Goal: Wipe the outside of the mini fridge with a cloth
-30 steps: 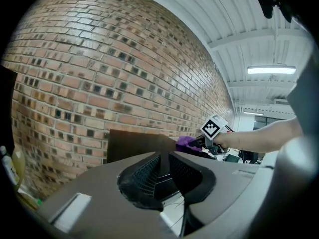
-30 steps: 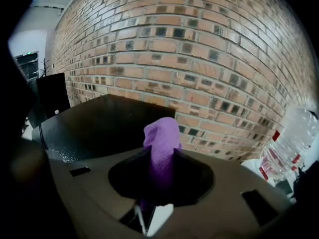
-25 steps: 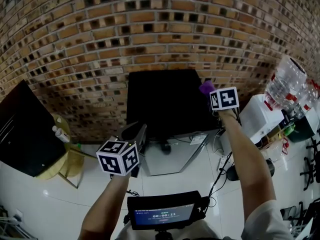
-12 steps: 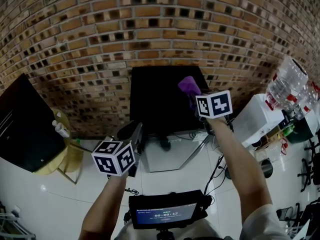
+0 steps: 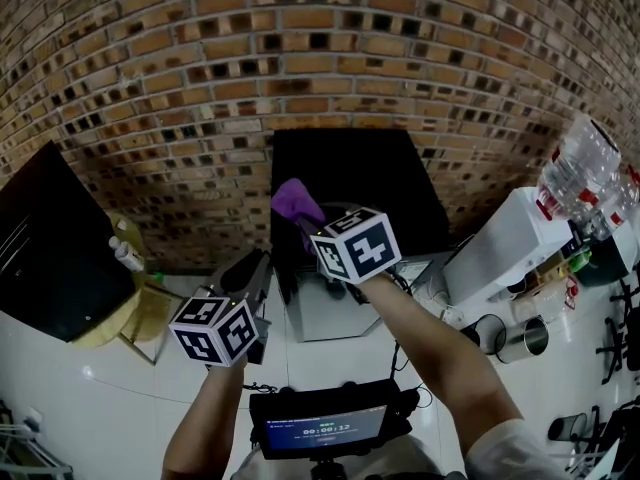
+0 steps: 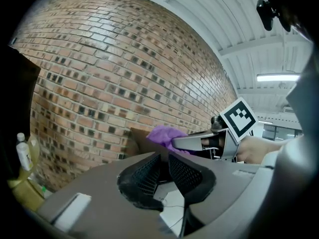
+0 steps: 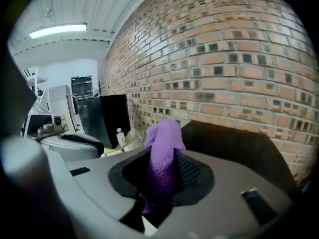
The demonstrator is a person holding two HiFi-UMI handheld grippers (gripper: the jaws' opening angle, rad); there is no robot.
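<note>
The black mini fridge (image 5: 370, 183) stands against the brick wall, in the middle of the head view. My right gripper (image 5: 305, 224) is shut on a purple cloth (image 5: 295, 201), which sits at the fridge's upper left front edge. In the right gripper view the cloth (image 7: 163, 148) sticks up between the jaws, with the fridge's dark top (image 7: 229, 138) just beyond. My left gripper (image 5: 258, 266) hangs lower and to the left of the fridge, with its jaws nearly together and nothing in them. In the left gripper view, the right gripper (image 6: 185, 142) and the cloth (image 6: 163, 133) show ahead.
A black cabinet (image 5: 45, 258) leans at the left, with a yellow stool (image 5: 135, 318) and a small bottle (image 5: 125, 258) beside it. A white water dispenser (image 5: 500, 248) with a large bottle (image 5: 580, 168) stands to the right. A metal bin (image 5: 522, 338) and cables lie on the white floor.
My right gripper has swept the purple cloth from the fridge's upper right corner across to its upper left. The left gripper has drifted slightly left and down.
</note>
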